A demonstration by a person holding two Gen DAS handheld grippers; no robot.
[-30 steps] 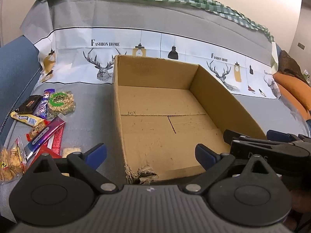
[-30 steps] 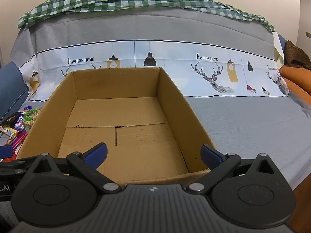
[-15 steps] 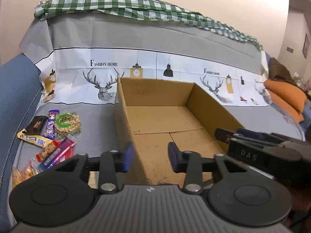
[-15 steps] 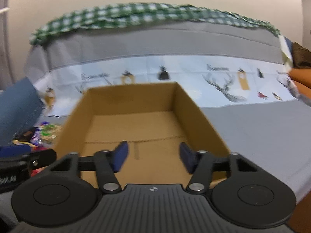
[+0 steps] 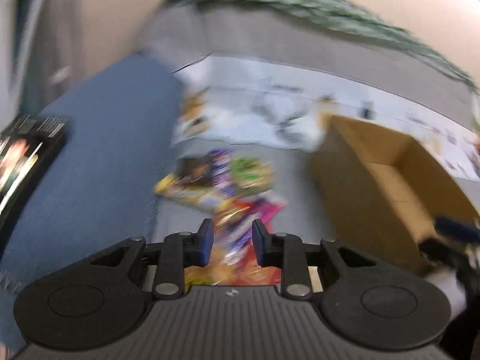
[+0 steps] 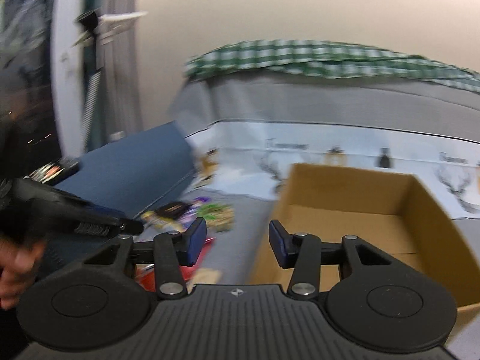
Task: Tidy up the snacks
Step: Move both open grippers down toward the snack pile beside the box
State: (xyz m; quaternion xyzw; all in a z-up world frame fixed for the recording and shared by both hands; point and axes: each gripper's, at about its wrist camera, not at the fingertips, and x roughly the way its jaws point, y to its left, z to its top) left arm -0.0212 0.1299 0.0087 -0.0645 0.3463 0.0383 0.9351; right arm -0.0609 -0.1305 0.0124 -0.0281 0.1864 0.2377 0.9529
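A pile of snack packets (image 5: pixel 228 186) lies on the grey sofa cover, left of an empty open cardboard box (image 5: pixel 387 186). Both views are blurred by motion. My left gripper (image 5: pixel 232 246) is partly open and empty, above the near end of the pile. My right gripper (image 6: pixel 237 243) is partly open and empty, between the snacks (image 6: pixel 195 213) and the box (image 6: pixel 360 216). The left gripper's body (image 6: pixel 69 210) shows at the left of the right wrist view.
A blue sofa arm (image 5: pixel 99 156) rises left of the snacks, with a dark box (image 5: pixel 24 147) on it. A green checked cloth (image 6: pixel 315 57) lies on the sofa back. The printed white band (image 6: pixel 360 150) runs behind the cardboard box.
Both grippers have swung left, away from the box and toward the snack pile. Their jaws narrowed from wide open a second ago; the right has since widened a little.
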